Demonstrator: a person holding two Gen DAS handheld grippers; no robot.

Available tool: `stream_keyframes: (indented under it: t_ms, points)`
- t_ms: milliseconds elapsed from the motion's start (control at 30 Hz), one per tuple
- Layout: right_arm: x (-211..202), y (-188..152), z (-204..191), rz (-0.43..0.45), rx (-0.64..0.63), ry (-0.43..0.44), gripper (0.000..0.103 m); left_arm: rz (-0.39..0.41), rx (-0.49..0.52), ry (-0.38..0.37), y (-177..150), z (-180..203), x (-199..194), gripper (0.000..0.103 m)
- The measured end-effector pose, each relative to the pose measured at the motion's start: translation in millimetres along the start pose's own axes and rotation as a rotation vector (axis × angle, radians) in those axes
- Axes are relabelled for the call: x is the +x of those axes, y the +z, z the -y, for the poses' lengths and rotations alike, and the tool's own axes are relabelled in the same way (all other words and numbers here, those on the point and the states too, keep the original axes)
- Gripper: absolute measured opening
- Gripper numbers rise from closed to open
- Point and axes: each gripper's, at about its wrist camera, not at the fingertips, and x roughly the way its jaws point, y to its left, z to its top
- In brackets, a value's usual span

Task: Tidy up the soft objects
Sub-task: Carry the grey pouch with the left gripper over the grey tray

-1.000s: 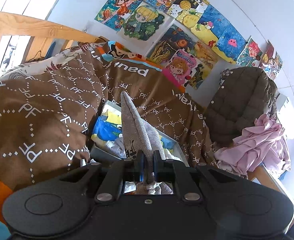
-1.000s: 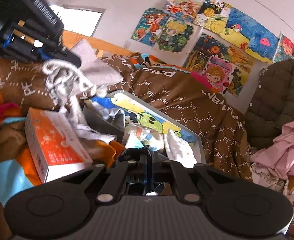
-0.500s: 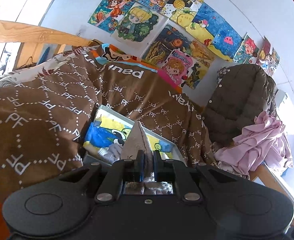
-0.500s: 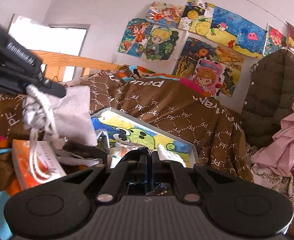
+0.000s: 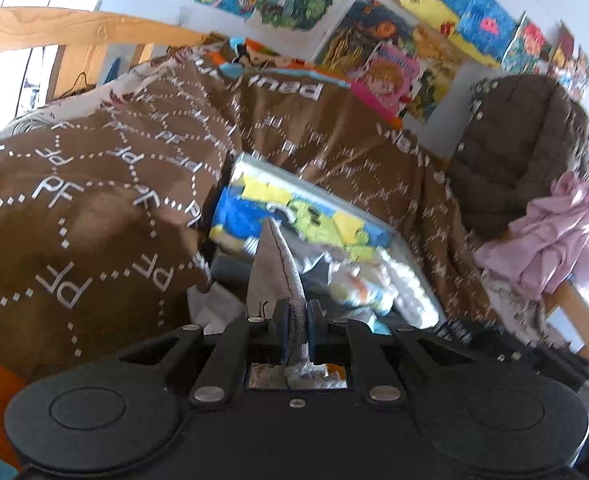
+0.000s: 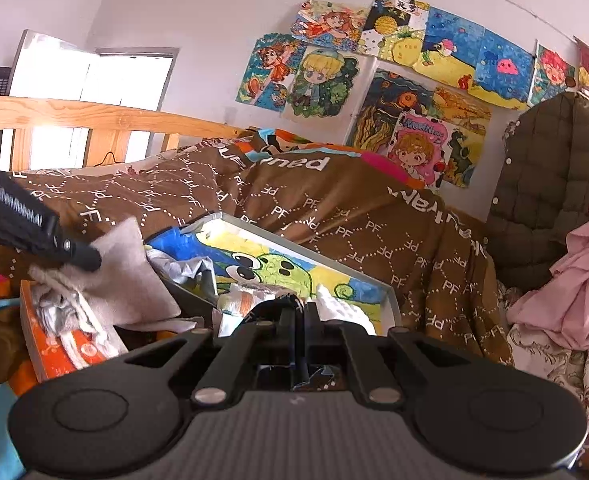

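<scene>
A grey woven fabric pouch (image 5: 277,276) is pinched in the left claw (image 5: 294,334), above a grey open box with a cartoon-printed lining (image 6: 388,298) on the bed, holding crumpled white cloths (image 6: 344,312), blurred. The right claw (image 6: 300,318) is pressed together, perhaps on something dark.

Daylight floods in from the window (image 6: 90,80) behind the wooden bed rail (image 6: 94,116), blown out to pure white in both views. The white wall (image 6: 214,20) is evenly bright. The left wrist view is smeared with motion blur, worst over the brown blanket (image 5: 94,200) and wall pictures (image 5: 374,40); the right wrist view is sharp. Fisheye bending curves the edges, with dark corners.
</scene>
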Motion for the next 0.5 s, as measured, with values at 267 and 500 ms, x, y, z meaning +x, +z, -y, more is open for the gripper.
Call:
stream_keyframes:
  t_ms: [267,500]
  points:
    - [3.8,7.3,1.7,0.037,0.003,0.020,0.005,-0.085,0.016,0.052,-3.5,-4.2,15.5,0.021]
    - [15.9,19.5,6.9,0.083,0.017,0.037,0.005,-0.029,0.024,0.027,0.0,2.2,10.8,0.007]
